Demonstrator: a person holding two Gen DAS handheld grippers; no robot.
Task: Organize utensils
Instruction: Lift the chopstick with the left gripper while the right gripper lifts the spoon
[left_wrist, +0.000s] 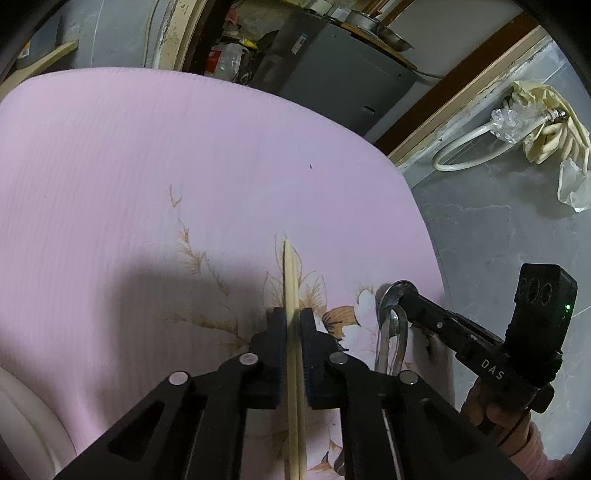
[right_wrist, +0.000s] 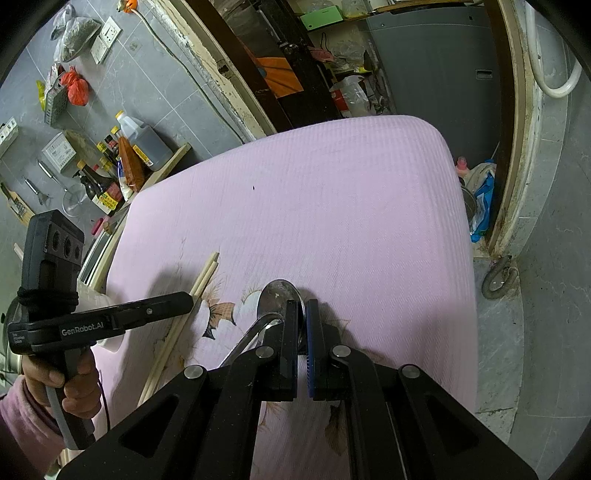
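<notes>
On the pink cloth (right_wrist: 332, 206), grey tiled room around: you've got both tools loaded.
Your left gripper (left_wrist: 293, 325) pinches the chopsticks (left_wrist: 291, 280), your right gripper (right_wrist: 302, 317) clamps the metal spoons (right_wrist: 275, 299); both angle down over the flower print.

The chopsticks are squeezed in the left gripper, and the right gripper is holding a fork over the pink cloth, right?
Not quite. The right gripper holds metal spoons, not a fork; the right wrist view shows a round bowl. The rest is right: the left gripper squeezes the chopsticks over the pink cloth.
</notes>
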